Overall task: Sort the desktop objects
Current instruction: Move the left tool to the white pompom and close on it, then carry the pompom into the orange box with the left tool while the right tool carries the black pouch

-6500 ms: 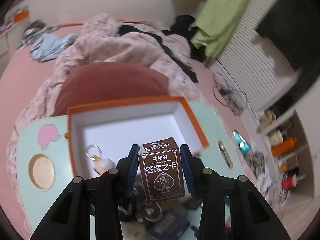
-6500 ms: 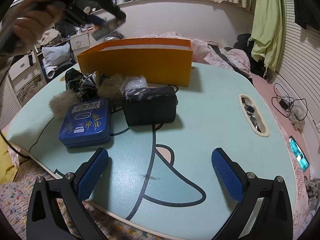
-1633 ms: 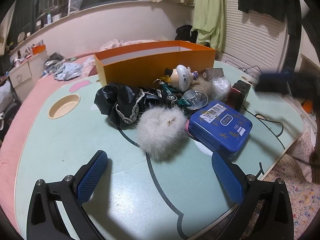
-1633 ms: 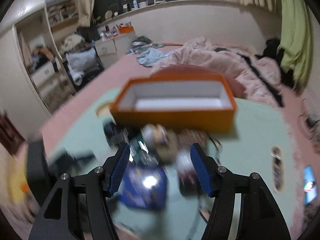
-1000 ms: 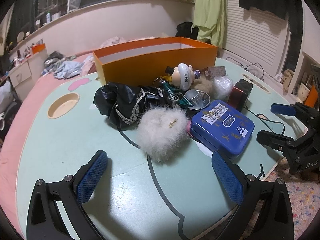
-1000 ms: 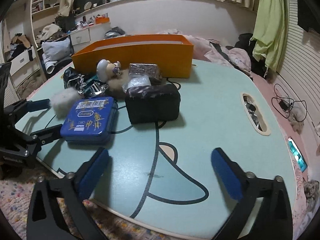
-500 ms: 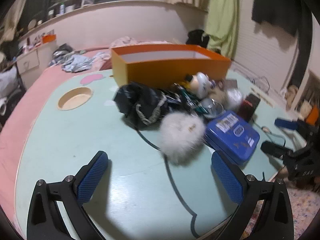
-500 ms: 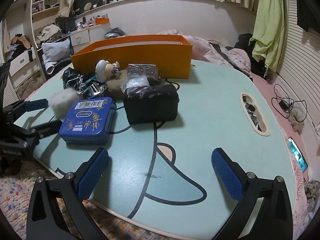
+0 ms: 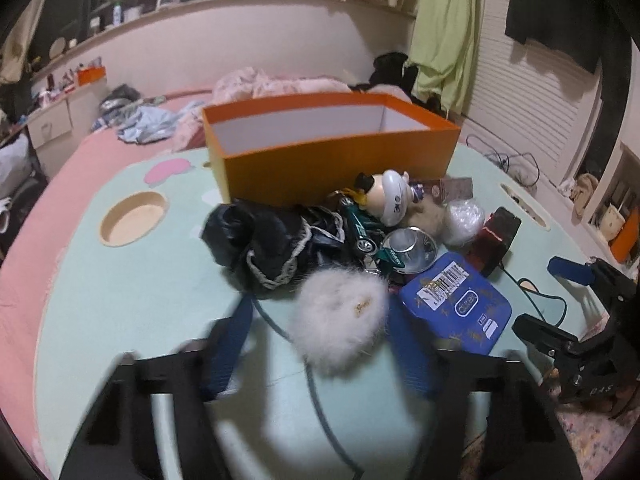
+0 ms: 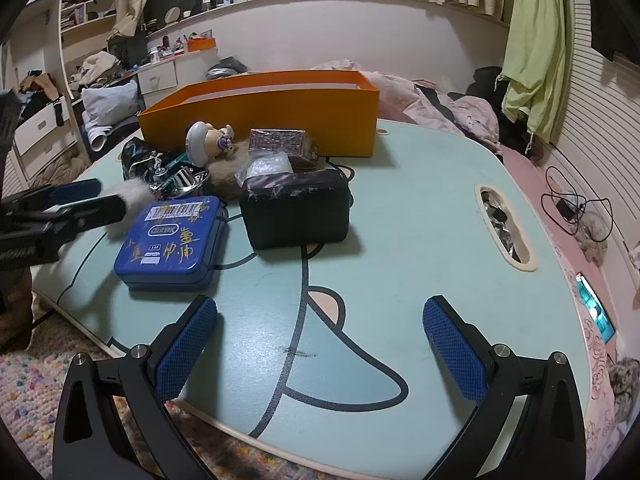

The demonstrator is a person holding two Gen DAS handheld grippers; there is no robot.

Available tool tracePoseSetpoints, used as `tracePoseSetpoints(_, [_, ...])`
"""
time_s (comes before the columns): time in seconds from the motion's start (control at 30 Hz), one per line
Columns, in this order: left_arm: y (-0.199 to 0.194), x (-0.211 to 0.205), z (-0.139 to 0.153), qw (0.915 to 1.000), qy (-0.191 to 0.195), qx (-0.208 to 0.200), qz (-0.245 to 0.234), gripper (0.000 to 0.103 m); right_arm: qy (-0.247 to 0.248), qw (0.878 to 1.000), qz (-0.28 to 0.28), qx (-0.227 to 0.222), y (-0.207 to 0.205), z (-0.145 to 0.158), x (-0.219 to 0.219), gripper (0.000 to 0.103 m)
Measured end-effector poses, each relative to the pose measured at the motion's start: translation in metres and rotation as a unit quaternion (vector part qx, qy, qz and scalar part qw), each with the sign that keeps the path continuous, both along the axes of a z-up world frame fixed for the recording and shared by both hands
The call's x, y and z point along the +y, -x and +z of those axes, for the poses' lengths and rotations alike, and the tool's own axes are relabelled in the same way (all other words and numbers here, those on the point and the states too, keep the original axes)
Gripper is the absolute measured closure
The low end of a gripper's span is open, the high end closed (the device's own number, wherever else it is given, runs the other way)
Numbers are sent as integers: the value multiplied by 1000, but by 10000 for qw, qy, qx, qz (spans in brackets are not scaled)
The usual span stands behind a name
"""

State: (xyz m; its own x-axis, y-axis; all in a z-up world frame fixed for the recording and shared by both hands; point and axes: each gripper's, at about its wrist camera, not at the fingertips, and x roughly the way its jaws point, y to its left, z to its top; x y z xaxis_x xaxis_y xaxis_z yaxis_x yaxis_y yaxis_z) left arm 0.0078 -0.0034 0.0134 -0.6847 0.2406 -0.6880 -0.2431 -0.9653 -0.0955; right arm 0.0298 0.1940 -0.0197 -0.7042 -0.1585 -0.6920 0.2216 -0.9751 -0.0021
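A fluffy white pom point(image 9: 340, 320) lies on the pale green table point(image 9: 120, 300), at the near edge of a heap. My left gripper point(image 9: 320, 312) is closing, its jaws blurred on either side of the pom and not visibly pressing it. From the right wrist view, the left gripper point(image 10: 92, 196) reaches in at the left with the pom point(image 10: 132, 196) at its tips. A blue tin point(image 10: 172, 236) and a black pouch point(image 10: 296, 212) lie beside it. The orange box point(image 9: 340, 160) stands behind. My right gripper point(image 10: 320, 316) is open over bare table.
The heap also holds a black fabric bundle point(image 9: 260, 240), a green toy car point(image 9: 360, 228), a white figurine point(image 9: 390, 198), a brown card box point(image 10: 280, 144) and a wrapped ball point(image 9: 464, 216). A round recess point(image 9: 132, 218) and a slot point(image 10: 504, 228) are cut into the table. A bed lies beyond.
The left jaws, wide apart half a second ago, have swung inward around the white pom, and that view has shifted slightly. The right gripper has stayed where it was, open.
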Motion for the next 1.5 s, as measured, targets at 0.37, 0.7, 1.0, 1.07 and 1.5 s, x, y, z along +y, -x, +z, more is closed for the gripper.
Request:
tracePoseSetpoints(0.37, [-20, -6, -1, 9996, -186, 150, -158, 68, 313, 9993, -58, -171, 20, 14, 2, 0])
tracePoseSetpoints(0.7, [-26, -3, 8, 9988, -117, 393, -284, 68, 355, 9988, 112, -304, 53, 21, -9, 37])
tracePoseSetpoints(1.0, [-26, -7, 29, 9975, -228, 593, -295, 68, 784, 9968, 127, -83, 23, 30, 24, 41])
tracePoseSetpoints(1.07, [-22, -6, 43, 9963, -196, 776, -310, 68, 845, 9964, 92, 25, 23, 41, 29, 41])
tracePoseSetpoints(1.5, [113, -6, 89, 9964, -728, 339, 280, 41, 822, 9961, 289, 159, 141, 97, -5, 41])
